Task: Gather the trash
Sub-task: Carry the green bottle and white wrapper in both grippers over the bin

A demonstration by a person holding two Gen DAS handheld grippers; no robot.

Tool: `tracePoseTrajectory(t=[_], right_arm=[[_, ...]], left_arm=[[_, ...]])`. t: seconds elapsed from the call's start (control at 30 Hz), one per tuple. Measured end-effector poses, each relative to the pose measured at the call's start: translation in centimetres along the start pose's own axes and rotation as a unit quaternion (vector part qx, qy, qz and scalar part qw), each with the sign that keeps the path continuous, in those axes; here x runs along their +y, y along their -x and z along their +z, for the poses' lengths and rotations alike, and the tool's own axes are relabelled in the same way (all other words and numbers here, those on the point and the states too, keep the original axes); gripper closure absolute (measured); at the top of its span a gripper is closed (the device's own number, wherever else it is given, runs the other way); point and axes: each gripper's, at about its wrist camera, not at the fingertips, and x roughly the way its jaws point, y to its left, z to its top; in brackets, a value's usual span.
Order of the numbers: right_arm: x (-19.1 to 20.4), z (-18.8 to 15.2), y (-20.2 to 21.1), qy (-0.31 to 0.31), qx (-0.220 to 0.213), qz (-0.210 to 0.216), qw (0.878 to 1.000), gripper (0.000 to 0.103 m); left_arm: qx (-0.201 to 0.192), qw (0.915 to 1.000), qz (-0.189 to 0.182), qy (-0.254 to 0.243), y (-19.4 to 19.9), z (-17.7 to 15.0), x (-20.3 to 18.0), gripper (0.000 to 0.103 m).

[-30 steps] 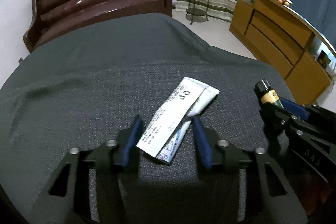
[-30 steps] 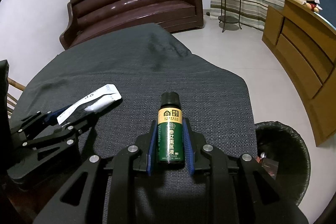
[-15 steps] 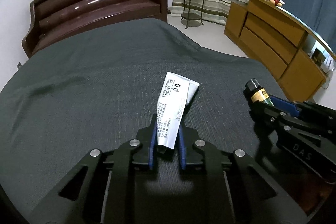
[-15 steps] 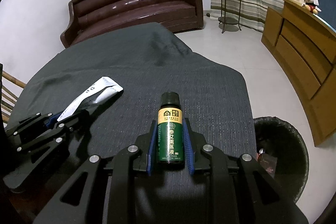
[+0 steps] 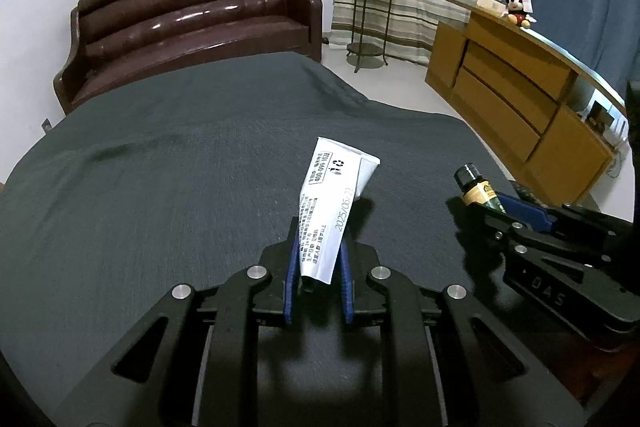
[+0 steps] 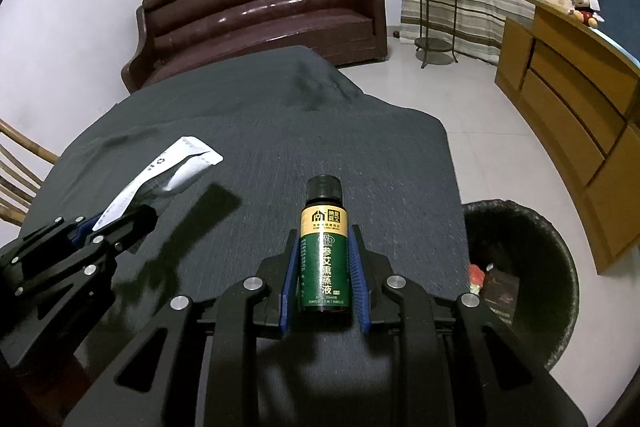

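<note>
My left gripper (image 5: 318, 263) is shut on a flat white squeeze tube (image 5: 332, 203) with printed text and holds it lifted above the dark grey tablecloth (image 5: 180, 167). The tube also shows in the right wrist view (image 6: 160, 175). My right gripper (image 6: 324, 279) is shut on a small green bottle (image 6: 325, 247) with a black cap and gold label, held above the cloth. The bottle also shows in the left wrist view (image 5: 478, 189). A black trash bin (image 6: 532, 267) with some rubbish inside stands on the floor right of the table.
A brown leather sofa (image 5: 192, 23) stands behind the table. A wooden sideboard (image 5: 520, 99) with a plush toy runs along the right wall. A metal plant stand (image 5: 370, 11) is by the curtains. A wooden chair (image 6: 20, 163) is at the table's left edge.
My left gripper closed on the white tube, which lay flat on the cloth, and lifted it. Both grippers have risen. The right gripper kept its hold on the bottle.
</note>
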Motion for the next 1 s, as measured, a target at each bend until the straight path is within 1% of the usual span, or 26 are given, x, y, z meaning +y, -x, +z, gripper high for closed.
tracePoseTrajectory(t=[0.27,0.47,0.67,0.87,1.0], right_arm=[[-0.9,-1.4,2.0,-0.004,-0.01,-0.003,1.0,0.078],[-2.4,-2.0,3.5,-0.003,-0.022,-0.017,1.0,0.078],[-5.7,-2.2,4.7,-0.022,-0.034,-0.04,0.998,0.078],[-9.5,-2.5,5.5,-0.045,-0.042,-0.074,0.995,0.078],[-11.5,-2.3,5.3,-0.062,-0.041,-0.087,0.993,0.078]], left_arm=[[-0.01,0.9999,-0.001,0.006,1.7,-1.1,-1.8,0.087],[-0.019,0.9998,-0.007,0.005,2.4,-1.4,-3.6,0.087],[-0.025,0.9994,-0.022,-0.011,2.5,-1.3,-6.6,0.087],[-0.019,0.9983,-0.045,-0.031,1.2,-0.8,-10.3,0.087],[-0.018,0.9972,-0.057,-0.045,0.5,-0.6,-12.7,0.087]])
